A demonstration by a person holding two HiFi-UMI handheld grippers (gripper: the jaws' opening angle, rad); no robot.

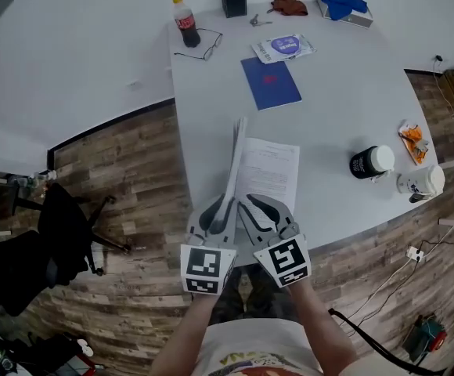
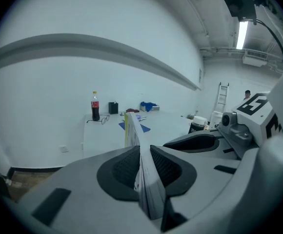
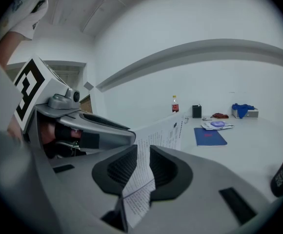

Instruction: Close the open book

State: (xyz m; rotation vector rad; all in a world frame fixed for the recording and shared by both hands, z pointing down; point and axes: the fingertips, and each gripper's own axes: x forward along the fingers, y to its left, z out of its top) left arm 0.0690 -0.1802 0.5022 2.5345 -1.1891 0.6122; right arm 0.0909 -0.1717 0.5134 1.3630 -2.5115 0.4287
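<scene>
The open book [image 1: 268, 171] lies near the front edge of the white table [image 1: 344, 92]. Its left half [image 1: 234, 159] stands raised, edge-on to the head view, while the printed right-hand page [image 1: 272, 175] faces up. My left gripper [image 1: 224, 207] is shut on the thick left stack of pages [image 2: 133, 130], which runs straight out between the pads of the left gripper [image 2: 141, 167]. Close beside it, my right gripper [image 1: 252, 207] grips the near edge of the right-hand page. In the right gripper view that printed page [image 3: 163, 133] rises between the pads of the right gripper [image 3: 141, 168].
Further back on the table are a blue notebook [image 1: 270, 82], a wipes packet [image 1: 283, 48], a cola bottle [image 1: 185, 22], glasses [image 1: 203, 47] and a black pen holder [image 1: 232, 1]. A black jar [image 1: 370, 163] and a white cup [image 1: 423, 182] stand at the right. An office chair [image 1: 55, 225] is on the floor at left.
</scene>
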